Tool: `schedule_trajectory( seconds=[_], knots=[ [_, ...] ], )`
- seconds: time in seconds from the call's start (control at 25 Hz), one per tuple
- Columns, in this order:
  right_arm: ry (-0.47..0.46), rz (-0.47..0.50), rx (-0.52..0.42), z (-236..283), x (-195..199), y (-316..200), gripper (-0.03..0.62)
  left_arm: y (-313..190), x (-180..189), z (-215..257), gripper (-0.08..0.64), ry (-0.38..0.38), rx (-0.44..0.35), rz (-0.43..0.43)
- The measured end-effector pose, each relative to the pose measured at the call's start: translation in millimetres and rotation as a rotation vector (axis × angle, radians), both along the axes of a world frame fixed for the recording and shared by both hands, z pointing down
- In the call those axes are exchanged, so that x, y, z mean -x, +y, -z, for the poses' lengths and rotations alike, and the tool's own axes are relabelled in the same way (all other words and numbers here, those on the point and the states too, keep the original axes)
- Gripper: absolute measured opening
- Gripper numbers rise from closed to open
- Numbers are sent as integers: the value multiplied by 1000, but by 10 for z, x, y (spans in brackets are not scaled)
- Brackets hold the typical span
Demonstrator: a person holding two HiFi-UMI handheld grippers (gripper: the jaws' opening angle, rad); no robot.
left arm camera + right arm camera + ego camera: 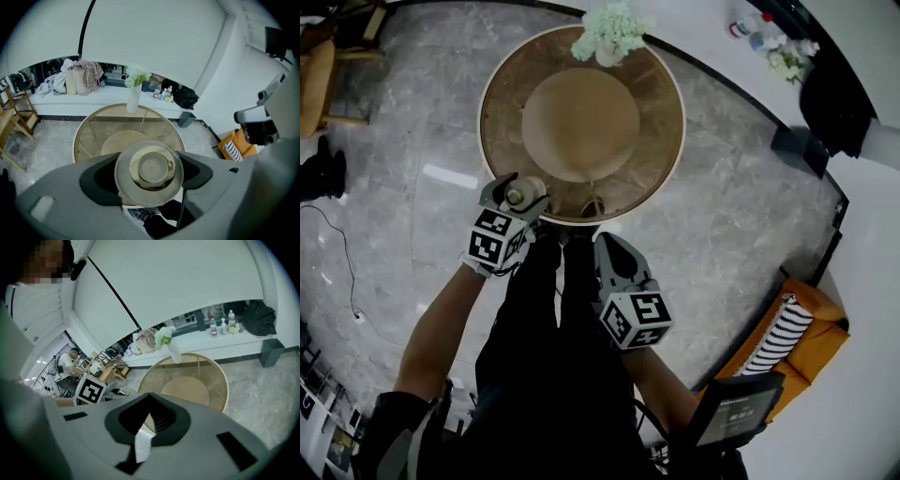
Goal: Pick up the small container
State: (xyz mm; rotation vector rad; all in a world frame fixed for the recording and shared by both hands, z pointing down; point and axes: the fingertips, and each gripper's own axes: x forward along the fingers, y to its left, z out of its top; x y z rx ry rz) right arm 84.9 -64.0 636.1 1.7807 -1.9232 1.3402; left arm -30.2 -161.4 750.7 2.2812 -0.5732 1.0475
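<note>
The small container (522,196) is a round, pale jar, and my left gripper (516,194) is shut on it just above the near rim of the round glass table (675,122). In the left gripper view the small container (150,171) shows end-on, clamped from both sides between the jaws of the left gripper (149,176). My right gripper (607,242) hangs lower, in front of the person's dark trousers and short of the table rim. In its own view the right gripper (149,417) has its jaws together with nothing held.
A white vase of pale flowers (609,33) stands on the table's far edge. An orange sofa with a striped cushion (797,328) is at the right, and a wooden chair (319,84) at the far left. Bottles (220,324) and a black bag (258,317) line the wall ledge.
</note>
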Motion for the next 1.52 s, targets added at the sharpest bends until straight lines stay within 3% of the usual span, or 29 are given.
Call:
schedule_trajectory(
  seconds=[0.68,1.0,1.24,1.52],
  knots=[
    [1,52,-99,1093,171,-40,6,318,71,2206,337,270,-58,25],
    [11,24,-139,1504,7,-78,6,469,139,2812,337,346,-48,71],
    [20,2,-183,1744,-67,-79,6,480,247,3051,337,414,-9,157],
    [33,8,-232,2033,-96,-83,6,410,325,3423,337,478,-38,193]
  ],
)
